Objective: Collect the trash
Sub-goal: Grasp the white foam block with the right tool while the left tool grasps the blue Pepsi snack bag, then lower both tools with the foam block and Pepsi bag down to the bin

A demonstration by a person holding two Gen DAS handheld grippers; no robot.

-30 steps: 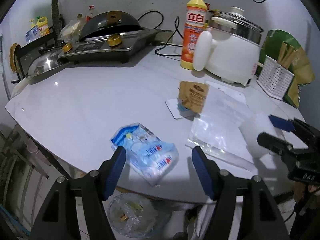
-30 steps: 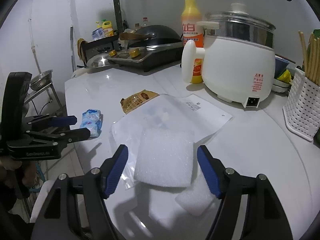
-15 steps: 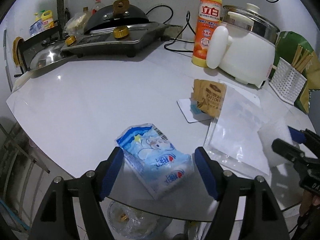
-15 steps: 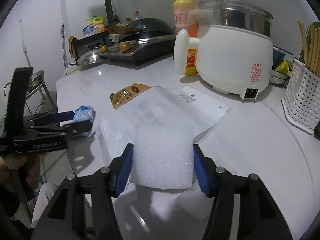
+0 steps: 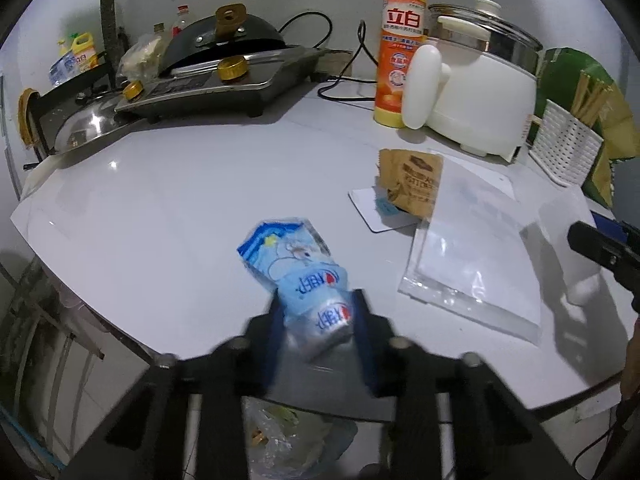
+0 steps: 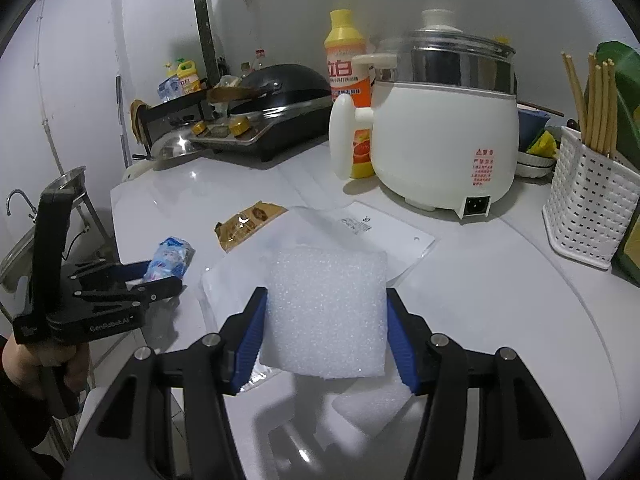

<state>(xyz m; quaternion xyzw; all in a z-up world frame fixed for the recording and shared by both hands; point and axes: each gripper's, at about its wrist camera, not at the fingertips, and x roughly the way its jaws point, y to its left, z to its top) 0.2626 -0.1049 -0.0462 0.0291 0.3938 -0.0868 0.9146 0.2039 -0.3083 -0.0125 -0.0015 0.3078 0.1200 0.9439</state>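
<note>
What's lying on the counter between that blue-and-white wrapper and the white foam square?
A clear plastic bag lies flat between the blue-and-white wrapper and the white foam square, reaching under the foam. The right wrist view shows it best.

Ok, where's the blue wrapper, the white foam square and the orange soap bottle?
blue wrapper (image 5: 294, 266): left wrist view, on its printed middle, ahead of the fingers.
white foam square (image 6: 326, 312): right wrist view, middle of its front face.
orange soap bottle (image 5: 401, 46): left wrist view, on its label.
</note>
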